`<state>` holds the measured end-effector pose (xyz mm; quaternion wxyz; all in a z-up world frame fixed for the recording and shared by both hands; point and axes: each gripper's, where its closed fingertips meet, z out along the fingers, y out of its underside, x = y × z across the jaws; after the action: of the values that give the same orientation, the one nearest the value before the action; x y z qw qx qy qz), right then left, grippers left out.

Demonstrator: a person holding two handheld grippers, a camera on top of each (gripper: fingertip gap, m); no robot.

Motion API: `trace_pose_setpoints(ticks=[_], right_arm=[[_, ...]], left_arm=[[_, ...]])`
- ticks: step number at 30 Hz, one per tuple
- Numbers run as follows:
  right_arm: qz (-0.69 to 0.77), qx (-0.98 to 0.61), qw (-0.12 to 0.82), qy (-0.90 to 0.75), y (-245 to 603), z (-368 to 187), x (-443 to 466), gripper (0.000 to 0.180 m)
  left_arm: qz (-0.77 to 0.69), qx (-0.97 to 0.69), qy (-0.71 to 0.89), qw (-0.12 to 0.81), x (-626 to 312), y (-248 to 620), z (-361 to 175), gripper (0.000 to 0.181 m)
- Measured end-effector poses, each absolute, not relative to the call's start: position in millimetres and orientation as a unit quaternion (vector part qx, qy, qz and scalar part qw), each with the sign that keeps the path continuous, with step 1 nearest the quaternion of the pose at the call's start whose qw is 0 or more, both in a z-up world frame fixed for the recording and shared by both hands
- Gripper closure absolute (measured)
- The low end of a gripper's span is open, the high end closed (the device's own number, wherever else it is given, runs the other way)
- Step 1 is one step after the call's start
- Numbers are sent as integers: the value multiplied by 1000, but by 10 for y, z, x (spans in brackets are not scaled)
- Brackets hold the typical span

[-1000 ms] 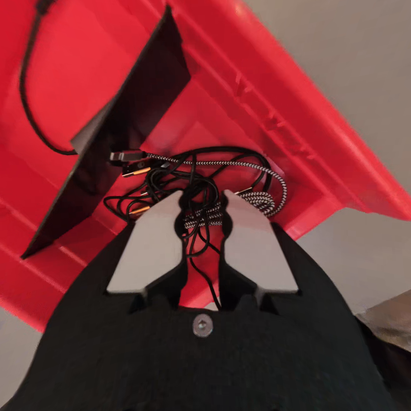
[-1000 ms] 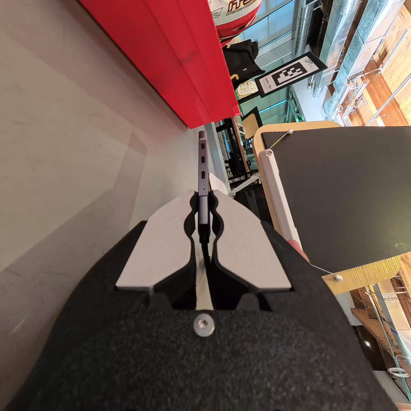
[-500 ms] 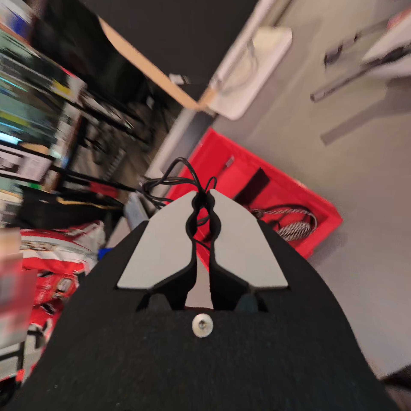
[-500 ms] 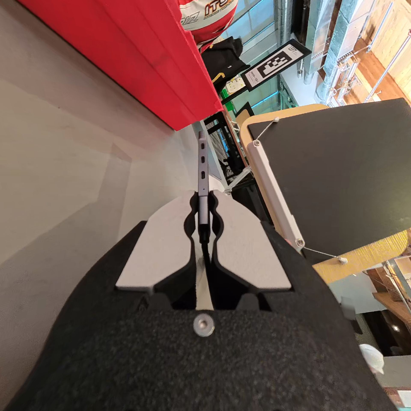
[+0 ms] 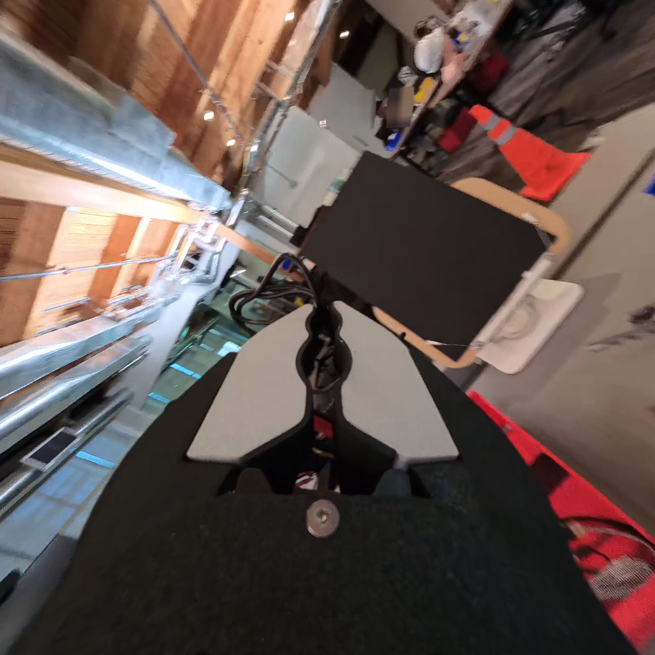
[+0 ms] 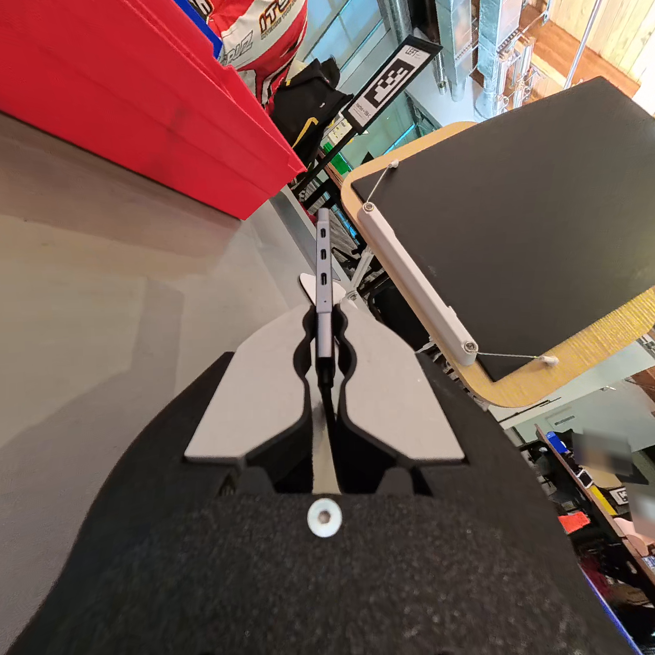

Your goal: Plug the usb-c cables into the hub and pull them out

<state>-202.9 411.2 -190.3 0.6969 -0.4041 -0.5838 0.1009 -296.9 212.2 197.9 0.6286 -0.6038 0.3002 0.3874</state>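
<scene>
My left gripper (image 5: 323, 309) is shut on a bundle of thin black cables (image 5: 269, 290) and holds it lifted in the air; loops stick out past the tips, and more cable hangs down between the fingers. The red bin (image 5: 581, 496) lies below at the lower right. My right gripper (image 6: 323, 310) is shut on the grey usb-c hub (image 6: 324, 262), held edge-on and pointing forward. Three empty oval ports show along its edge. Its black lead runs back between the fingers. No cable is plugged into the ports.
A black board with a wooden rim (image 6: 524, 227) (image 5: 425, 262) stands ahead on the right. The red bin's wall (image 6: 141, 106) sits on the grey table (image 6: 106, 301) at the left. An orange cone (image 5: 521, 152) and cluttered room lie beyond. The left gripper's tips are roughly 45 cm from the right gripper's.
My left gripper closed on the black cables in the red bin, lifted them out and swung up to face the room. My right gripper kept the hub and tilted slightly.
</scene>
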Motion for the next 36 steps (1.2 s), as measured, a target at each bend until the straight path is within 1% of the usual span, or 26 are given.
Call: trace_pose_setpoints(ticks=[2, 3, 6, 7, 8, 9, 11, 16, 20, 23, 26, 28, 30, 32, 34, 36], right_arm=[[101, -403, 696, -585, 4108, -1904, -2035, 171], [101, -402, 696, -586, 4106, -1907, -2038, 171], [100, -401, 696, -587, 4104, -1910, -2040, 171], [100, -402, 696, -587, 4104, -1911, -2039, 171], [100, -403, 695, -587, 4107, -1912, -2037, 171], [101, -403, 695, -586, 4110, -1910, -2035, 171], [104, -405, 695, -585, 4115, -1909, -2035, 171], [104, -409, 695, -582, 4132, -1904, -2022, 171], [106, -414, 696, -577, 4147, -1896, -2004, 171], [106, -417, 698, -572, 4164, -1881, -1990, 171], [118, -426, 699, -562, 4189, -1858, -1964, 171], [126, -432, 699, -555, 4208, -1847, -1948, 171], [129, -435, 699, -553, 4221, -1844, -1939, 171], [128, -435, 697, -555, 4219, -1853, -1945, 171], [125, -432, 696, -559, 4208, -1862, -1958, 171], [121, -428, 695, -565, 4193, -1876, -1973, 171]], left_arm=[[388, -602, 267, 645, -3139, 2162, 2253, 177], [368, -629, 267, 631, -3230, 2259, 2214, 177], [253, -760, 274, 532, -3457, 2620, 1539, 176], [169, -804, 287, 493, -3391, 2655, 1214, 176], [106, -834, 272, 468, -3374, 2667, 1016, 177], [84, -840, 254, 472, -3409, 2700, 954, 177], [47, -829, 275, 485, -3355, 2712, 925, 177], [-39, -763, 295, 574, -2836, 2621, 1256, 177], [-23, -706, 338, 622, -2386, 2478, 1441, 176], [-12, -684, 364, 632, -2182, 2386, 1463, 176], [-14, -711, 369, 599, -2163, 2450, 1004, 177], [-22, -734, 376, 565, -2189, 2492, 421, 177], [-78, -767, 357, 527, -2162, 2456, -262, 176], [-136, -792, 322, 501, -2121, 2381, -830, 177], [-176, -792, 307, 497, -2021, 2281, -1177, 177], [-166, -782, 356, 484, -1882, 2149, -1408, 177]])
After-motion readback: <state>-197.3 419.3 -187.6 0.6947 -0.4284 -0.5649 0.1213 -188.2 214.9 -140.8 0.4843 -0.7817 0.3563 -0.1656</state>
